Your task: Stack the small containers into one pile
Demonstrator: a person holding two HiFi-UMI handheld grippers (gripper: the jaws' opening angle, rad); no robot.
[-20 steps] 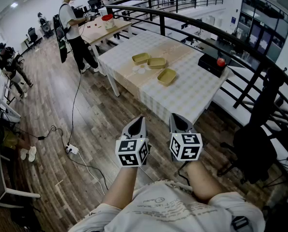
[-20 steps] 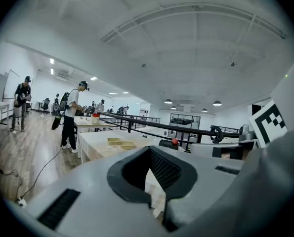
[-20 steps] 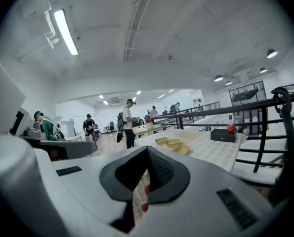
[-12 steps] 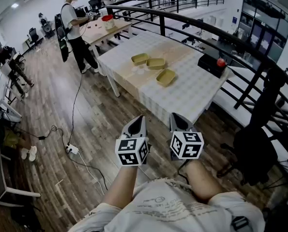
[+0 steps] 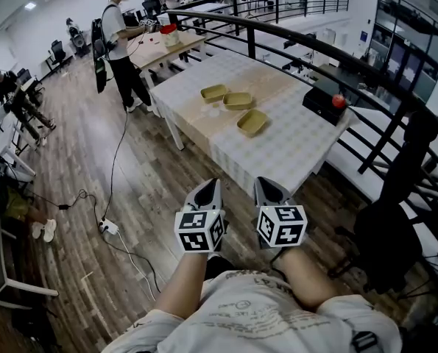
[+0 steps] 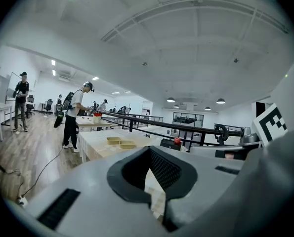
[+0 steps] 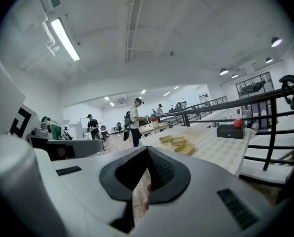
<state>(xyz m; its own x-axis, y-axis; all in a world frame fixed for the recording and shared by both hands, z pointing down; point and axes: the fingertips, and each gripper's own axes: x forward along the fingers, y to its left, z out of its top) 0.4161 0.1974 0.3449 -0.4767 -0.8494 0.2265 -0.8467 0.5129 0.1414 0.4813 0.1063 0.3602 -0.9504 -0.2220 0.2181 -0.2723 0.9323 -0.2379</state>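
Three small yellow containers lie apart on the checked table [image 5: 292, 142]: one at the far left [image 5: 213, 93], one in the middle [image 5: 238, 101] and one nearer to me [image 5: 252, 122]. They also show far off in the left gripper view [image 6: 127, 144] and in the right gripper view [image 7: 186, 148]. My left gripper [image 5: 210, 188] and right gripper [image 5: 267, 187] are held side by side close to my body, over the wooden floor and well short of the table. Both are shut with nothing in them, the jaws meeting in each gripper view [image 6: 154, 184] [image 7: 142, 181].
A black box [image 5: 322, 98] with a red ball [image 5: 338, 101] stands at the table's right end. A dark railing [image 5: 329, 54] runs behind the table. A person [image 5: 123, 43] stands at a second table at the back left. A cable and power strip [image 5: 108, 227] lie on the floor.
Both grippers stay in the same place in front of me. The view has shifted slightly, and the people at the back have moved a little.
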